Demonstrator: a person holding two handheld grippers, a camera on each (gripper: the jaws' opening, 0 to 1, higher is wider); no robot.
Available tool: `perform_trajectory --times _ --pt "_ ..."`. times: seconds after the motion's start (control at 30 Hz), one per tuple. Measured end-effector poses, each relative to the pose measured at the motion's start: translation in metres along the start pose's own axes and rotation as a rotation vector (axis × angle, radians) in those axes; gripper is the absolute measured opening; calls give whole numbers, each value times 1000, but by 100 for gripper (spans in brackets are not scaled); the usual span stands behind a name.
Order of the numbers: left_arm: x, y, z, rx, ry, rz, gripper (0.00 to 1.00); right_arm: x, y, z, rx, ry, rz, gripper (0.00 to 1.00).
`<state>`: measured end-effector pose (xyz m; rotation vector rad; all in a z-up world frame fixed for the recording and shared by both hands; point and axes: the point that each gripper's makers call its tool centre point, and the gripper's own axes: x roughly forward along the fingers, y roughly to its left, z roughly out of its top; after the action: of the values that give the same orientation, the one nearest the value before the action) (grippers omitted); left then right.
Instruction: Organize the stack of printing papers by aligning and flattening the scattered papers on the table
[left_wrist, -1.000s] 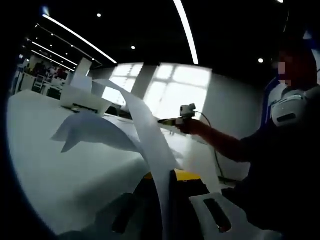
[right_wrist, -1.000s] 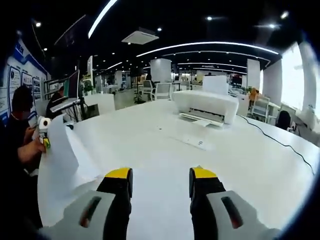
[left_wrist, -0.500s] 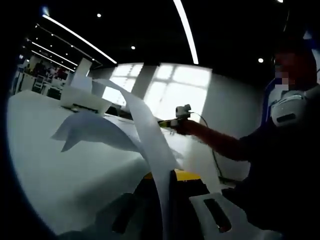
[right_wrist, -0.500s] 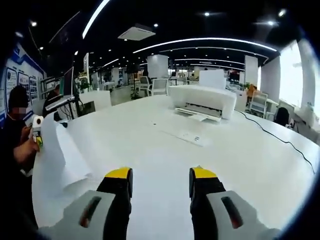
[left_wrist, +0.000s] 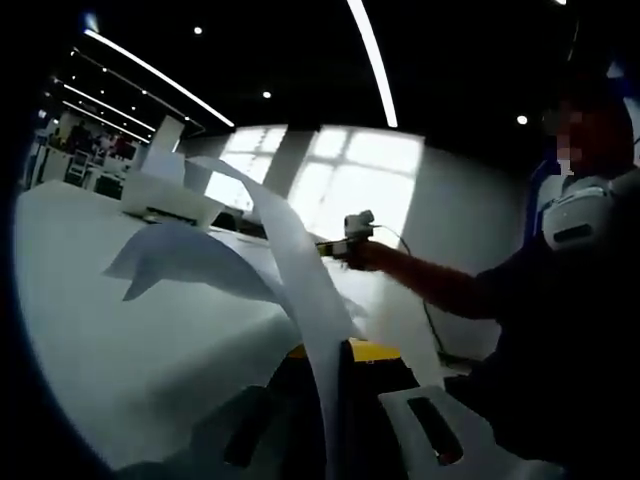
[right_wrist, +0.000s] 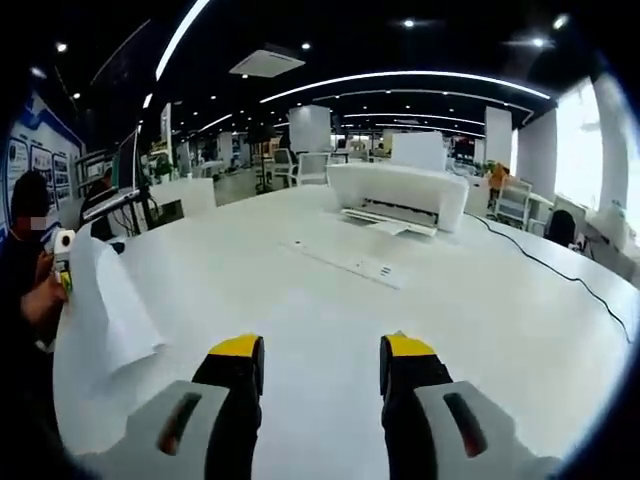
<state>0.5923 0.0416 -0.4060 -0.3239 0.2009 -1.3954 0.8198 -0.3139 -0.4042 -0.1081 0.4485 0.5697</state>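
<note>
My left gripper (left_wrist: 335, 362) is shut on the edge of a white paper sheet (left_wrist: 290, 260), which curls upward and droops over the white table (left_wrist: 120, 340). In the right gripper view the same paper (right_wrist: 105, 315) hangs from the left gripper (right_wrist: 63, 268) at the far left, held by a person's hand. My right gripper (right_wrist: 320, 365) is open above the table (right_wrist: 300, 310) with nothing between its yellow-tipped jaws. It also appears in the left gripper view as the right gripper (left_wrist: 345, 240), held out over the table. Another flat sheet (right_wrist: 345, 262) lies in front of the printer.
A white printer (right_wrist: 395, 195) stands at the far side of the table, seen also as the printer (left_wrist: 165, 200). A dark cable (right_wrist: 545, 275) runs along the table's right side. A seated person (left_wrist: 560, 300) is close on the right. Chairs and desks stand beyond.
The right gripper has drifted a little left and farther out over the table. The left gripper still holds the curled paper in the same place.
</note>
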Motion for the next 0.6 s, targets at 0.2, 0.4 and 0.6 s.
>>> perform_trajectory --times 0.2,0.4,0.6 --pt "0 0 0 1 1 0 6 6 -7 -4 10 6 -8 43" --pt "0 1 0 1 3 1 6 13 -16 -8 21 11 -15 43" --pt "-1 1 -1 2 4 1 6 20 -23 -10 35 10 -22 44"
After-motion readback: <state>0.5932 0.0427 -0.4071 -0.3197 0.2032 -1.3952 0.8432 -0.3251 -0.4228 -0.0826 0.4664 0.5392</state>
